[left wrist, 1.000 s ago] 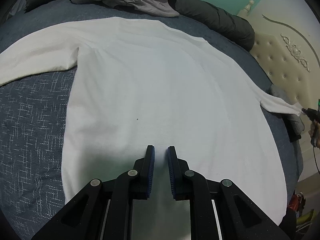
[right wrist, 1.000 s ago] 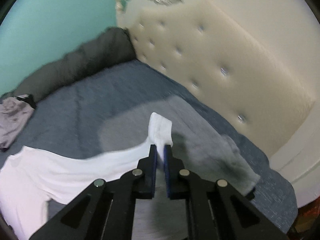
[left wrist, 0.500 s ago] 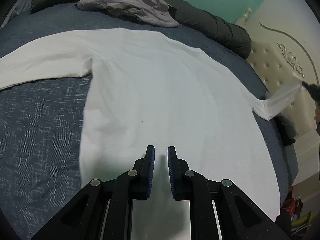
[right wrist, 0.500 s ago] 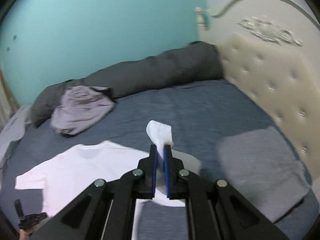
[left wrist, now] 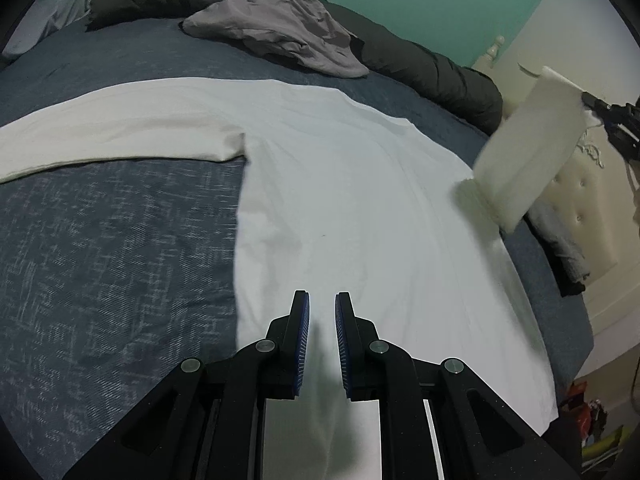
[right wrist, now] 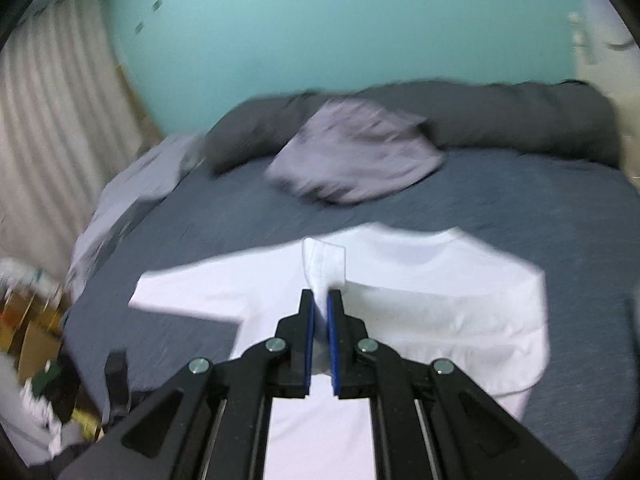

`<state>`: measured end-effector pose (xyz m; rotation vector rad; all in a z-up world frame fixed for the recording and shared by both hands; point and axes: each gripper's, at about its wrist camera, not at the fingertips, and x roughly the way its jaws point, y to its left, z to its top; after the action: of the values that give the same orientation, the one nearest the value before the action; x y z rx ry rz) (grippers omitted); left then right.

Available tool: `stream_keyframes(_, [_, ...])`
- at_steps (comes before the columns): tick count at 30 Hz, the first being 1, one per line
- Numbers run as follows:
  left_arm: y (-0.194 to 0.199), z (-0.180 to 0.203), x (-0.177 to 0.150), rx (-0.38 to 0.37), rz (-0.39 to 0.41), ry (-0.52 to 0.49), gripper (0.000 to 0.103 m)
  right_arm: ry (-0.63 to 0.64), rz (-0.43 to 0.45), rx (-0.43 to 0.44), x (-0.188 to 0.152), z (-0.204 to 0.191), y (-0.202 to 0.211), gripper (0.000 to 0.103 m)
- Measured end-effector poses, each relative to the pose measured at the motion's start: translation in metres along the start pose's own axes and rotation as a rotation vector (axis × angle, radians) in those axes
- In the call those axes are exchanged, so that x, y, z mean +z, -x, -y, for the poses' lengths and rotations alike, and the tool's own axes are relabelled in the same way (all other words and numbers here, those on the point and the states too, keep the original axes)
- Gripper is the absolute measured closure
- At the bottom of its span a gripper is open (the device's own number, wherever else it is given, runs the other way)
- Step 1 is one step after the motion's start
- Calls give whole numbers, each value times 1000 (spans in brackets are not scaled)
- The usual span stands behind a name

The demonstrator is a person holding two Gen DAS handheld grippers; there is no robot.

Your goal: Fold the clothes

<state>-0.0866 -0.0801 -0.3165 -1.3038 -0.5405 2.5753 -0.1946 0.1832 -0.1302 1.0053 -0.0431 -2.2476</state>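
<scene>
On the blue bedspread (left wrist: 120, 240) the white long-sleeve shirt (left wrist: 340, 200) lies spread flat. Right gripper (right wrist: 319, 300) is pinching the sleeve cuff (right wrist: 324, 266), lifted over the shirt's body. Left gripper (left wrist: 321, 308) hovers above the hem, fingers slightly apart and empty.

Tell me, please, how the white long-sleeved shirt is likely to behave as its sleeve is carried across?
Probably floppy: the sleeve of the white shirt sags below the right gripper pinching its cuff. Likely light, since a fingertip pinch lifts it. The body may drag or wrinkle on the blue bedcover, as nothing pins it down.
</scene>
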Motion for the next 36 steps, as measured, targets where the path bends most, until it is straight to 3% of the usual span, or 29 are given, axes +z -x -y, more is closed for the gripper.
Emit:
stream_keyframes(8, [19,-23,-5,3,16,53,89,52,-263,86,-104,-57,-111,97])
stream_keyframes(13, [18,-27,-4,5,9,58,89,14,-323,106,-137,-57,-142,94])
stream_keyframes(15, [15,-26,-4,6,3,56,89,-1,-330,129,-143,-58,-146,91])
stream_keyframes(19, [6,-20,-4,-6,-19,45,89,-40,-323,214,-149,-55,-139,72])
stream_keyframes(22, [0,-13,-4,-12,-30,33,89,-71,-279,247,-148,-47,-122,70])
stream_keyframes(30, [-26,6,-5,-30,-87,-3,89,-236,-179,78,-163,31,-83,68])
stream_keyframes(36, [-56,23,3,-6,-124,-65,89,-338,-172,39,-184,72,-67,68])
